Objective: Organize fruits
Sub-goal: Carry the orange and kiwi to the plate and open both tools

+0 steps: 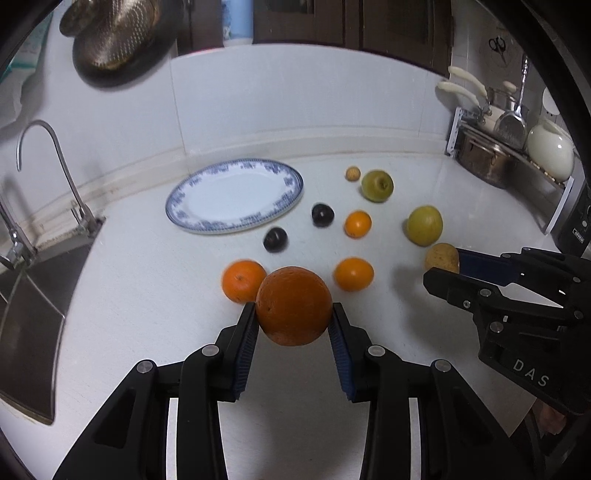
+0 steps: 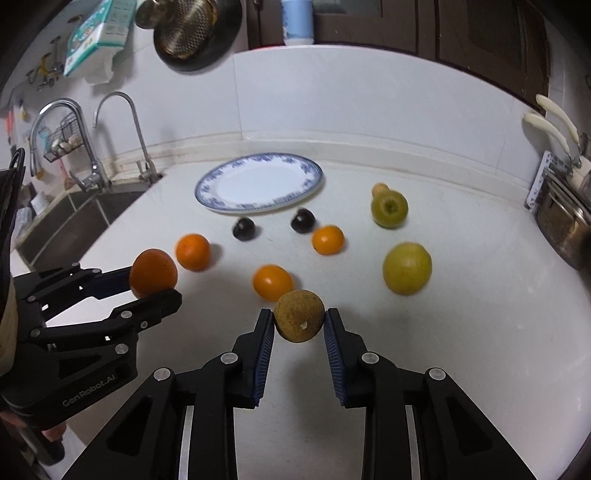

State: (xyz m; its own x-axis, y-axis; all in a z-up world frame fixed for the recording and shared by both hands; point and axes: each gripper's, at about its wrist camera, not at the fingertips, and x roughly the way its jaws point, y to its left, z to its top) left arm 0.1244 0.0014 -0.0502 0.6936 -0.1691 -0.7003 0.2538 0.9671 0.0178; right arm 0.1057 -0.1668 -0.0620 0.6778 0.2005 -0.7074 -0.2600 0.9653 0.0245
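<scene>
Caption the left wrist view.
Left gripper holds an orange above the counter; blue-rimmed plate is bare.

A white countertop [image 2: 461, 350] runs along a white wall [image 2: 369, 99]. A steel sink [image 2: 77, 218] with curved faucets [image 2: 122, 129] sits at the left, a dish rack [image 1: 509, 147] with pots at the right, and dark wooden cabinets [image 2: 443, 29] hang above.

Faucet [image 2: 122, 129], sink [image 1: 26, 317], hanging colander [image 2: 188, 26].
</scene>
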